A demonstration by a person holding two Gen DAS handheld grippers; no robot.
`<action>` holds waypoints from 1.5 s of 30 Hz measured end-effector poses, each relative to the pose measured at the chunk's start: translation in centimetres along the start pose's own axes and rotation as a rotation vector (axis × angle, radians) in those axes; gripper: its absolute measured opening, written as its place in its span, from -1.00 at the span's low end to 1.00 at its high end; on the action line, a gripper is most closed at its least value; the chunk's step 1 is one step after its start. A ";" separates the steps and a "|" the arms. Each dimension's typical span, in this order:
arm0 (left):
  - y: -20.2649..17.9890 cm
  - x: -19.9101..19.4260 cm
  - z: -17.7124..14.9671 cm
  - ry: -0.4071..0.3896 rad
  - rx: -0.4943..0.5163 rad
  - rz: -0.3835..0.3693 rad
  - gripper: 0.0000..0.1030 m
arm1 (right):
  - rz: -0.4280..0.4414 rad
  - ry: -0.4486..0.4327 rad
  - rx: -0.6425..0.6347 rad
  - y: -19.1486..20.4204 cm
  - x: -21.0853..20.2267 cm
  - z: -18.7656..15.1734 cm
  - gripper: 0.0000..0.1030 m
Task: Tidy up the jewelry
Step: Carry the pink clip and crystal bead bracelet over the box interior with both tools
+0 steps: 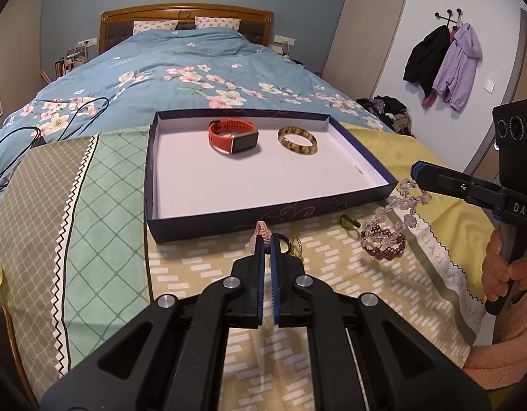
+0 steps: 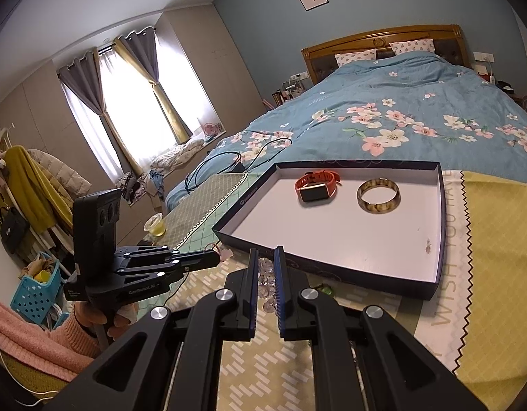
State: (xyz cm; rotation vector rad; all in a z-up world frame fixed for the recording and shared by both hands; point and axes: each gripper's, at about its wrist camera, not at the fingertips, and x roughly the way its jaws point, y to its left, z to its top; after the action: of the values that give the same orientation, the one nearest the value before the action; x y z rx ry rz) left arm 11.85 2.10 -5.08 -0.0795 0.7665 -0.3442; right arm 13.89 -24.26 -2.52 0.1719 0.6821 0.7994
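Note:
A dark shallow box (image 1: 229,224) lies on the bed. Inside it are an orange smartwatch (image 1: 232,137) and a tortoiseshell bangle (image 1: 297,140). Just in front of the box's near wall, my left gripper (image 1: 268,241) is shut on a pink braided bracelet (image 1: 261,231). My right gripper (image 1: 415,171) is shut on a clear crystal bead bracelet (image 1: 400,205), which dangles above the cloth right of the box. In the right wrist view the beads (image 2: 266,281) show between the right gripper (image 2: 266,257) fingers. The left gripper (image 2: 217,257) is at the left there, and the box (image 2: 331,267), watch (image 2: 316,188) and bangle (image 2: 378,195) lie ahead.
On the patterned cloth lie a dark red beaded bracelet (image 1: 383,245), a green ring (image 1: 349,222) and a gold chain (image 1: 297,245). Black cables (image 1: 58,120) trail over the blue floral quilt. A cup of yellow liquid (image 2: 155,227) stands at the bed's left edge.

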 end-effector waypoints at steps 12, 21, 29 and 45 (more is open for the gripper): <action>-0.6 -0.9 0.8 -0.037 0.009 -0.016 -0.93 | 0.008 -0.015 -0.002 0.2 0.0 0.7 -0.85; -1.0 -1.2 1.3 -0.052 0.015 -0.023 -0.93 | 0.009 -0.020 -0.005 0.3 0.1 1.0 -0.85; -1.1 -1.2 1.6 -0.057 0.016 -0.028 -0.93 | 0.010 -0.023 -0.005 0.3 0.3 1.2 -0.85; -1.0 -0.9 2.2 -0.061 0.020 -0.025 -0.93 | 0.009 -0.031 -0.001 0.3 0.4 2.0 -0.85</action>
State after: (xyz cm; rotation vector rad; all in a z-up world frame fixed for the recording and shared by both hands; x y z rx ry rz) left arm 12.53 1.34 -2.72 -0.0804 0.7020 -0.3712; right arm 15.14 -23.54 -1.07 0.1858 0.6518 0.8041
